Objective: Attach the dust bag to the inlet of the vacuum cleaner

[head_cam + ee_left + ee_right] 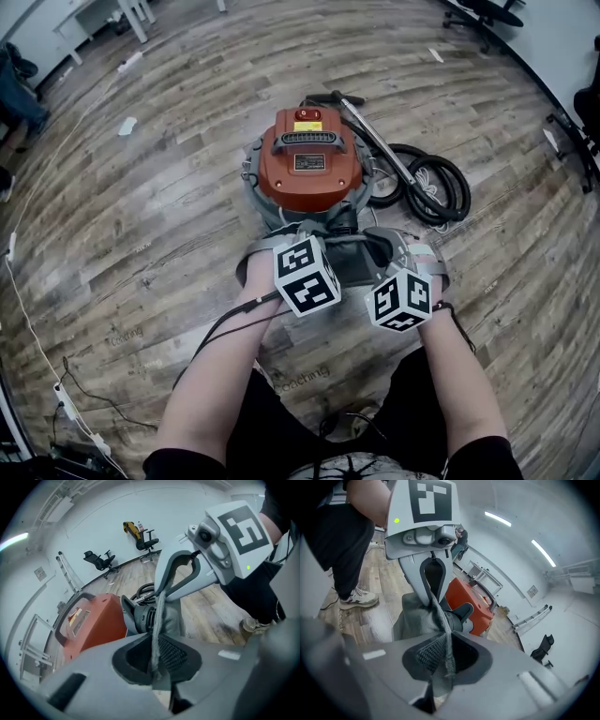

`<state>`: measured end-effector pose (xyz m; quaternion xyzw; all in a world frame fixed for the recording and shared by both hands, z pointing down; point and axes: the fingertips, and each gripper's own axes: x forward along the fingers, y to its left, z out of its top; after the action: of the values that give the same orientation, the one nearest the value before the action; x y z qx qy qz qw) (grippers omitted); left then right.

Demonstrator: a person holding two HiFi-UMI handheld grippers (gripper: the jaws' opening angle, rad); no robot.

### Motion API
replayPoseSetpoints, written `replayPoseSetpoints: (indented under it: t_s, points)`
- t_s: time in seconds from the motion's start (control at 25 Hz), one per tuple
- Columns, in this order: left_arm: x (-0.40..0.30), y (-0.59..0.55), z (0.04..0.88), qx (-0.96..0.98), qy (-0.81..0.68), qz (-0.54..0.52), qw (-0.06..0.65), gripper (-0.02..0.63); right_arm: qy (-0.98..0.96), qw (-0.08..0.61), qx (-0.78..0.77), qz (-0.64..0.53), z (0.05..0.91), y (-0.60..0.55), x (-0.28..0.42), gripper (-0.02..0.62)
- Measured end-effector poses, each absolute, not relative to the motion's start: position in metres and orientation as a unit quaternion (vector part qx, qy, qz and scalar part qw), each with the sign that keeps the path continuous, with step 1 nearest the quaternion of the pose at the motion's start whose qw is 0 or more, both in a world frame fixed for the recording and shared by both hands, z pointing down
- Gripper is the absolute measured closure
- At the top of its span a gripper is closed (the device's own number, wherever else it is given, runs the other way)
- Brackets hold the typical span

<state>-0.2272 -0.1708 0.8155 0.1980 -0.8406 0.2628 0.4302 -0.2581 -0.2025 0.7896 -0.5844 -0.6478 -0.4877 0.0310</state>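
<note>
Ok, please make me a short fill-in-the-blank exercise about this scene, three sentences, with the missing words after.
1. The left gripper and the right gripper are both shut on the dust bag, whose fabric is ____ in colour.
2. In the head view, the coiled black hose lies to the ____ of the vacuum cleaner.
3. The vacuum cleaner stands on a floor of ____ planks.
Missing words: grey; right; wooden.

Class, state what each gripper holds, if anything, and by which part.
Both hold the grey fabric dust bag: the left gripper and the right gripper each pinch a thin fold of its cloth edge, on opposite sides.
</note>
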Motion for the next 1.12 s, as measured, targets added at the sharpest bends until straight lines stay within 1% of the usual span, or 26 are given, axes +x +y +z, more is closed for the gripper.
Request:
replayPoseSetpoints:
  t_s: [0.2,0.36,0.52,0.68,0.88,1.12]
  points:
    - [-0.233,-0.175,0.807,0.201,-0.848,0.262,0.414,0.566,-0.660,0.052,-0.585,-0.468,0.795,-0.211,-0.263,0.558]
    - [-0.225,-0.177,0.818,0.212,-0.839,0.255,0.430,0.575,-0.641,0.037,-0.578,-0.503,0.786,-0.200,-0.264,0.552]
    - [-0.223,-0.175,0.825,0.216,-0.836,0.249,0.439,0.572,-0.643,0.019,-0.578,-0.503,0.780,-0.194,-0.262,0.548]
    - [-0.228,-0.172,0.822,0.210,-0.835,0.276,0.427,0.566,-0.654,0.017,-0.580,-0.485,0.784,-0.197,-0.262,0.548]
    - [-0.229,-0.171,0.821,0.205,-0.840,0.277,0.419,0.565,-0.655,0.015,-0.579,-0.485,0.784,-0.197,-0.261,0.541]
    - [-0.227,-0.173,0.817,0.206,-0.849,0.276,0.402,0.550,-0.659,0.021,-0.574,-0.487,0.784,-0.197,-0.264,0.515]
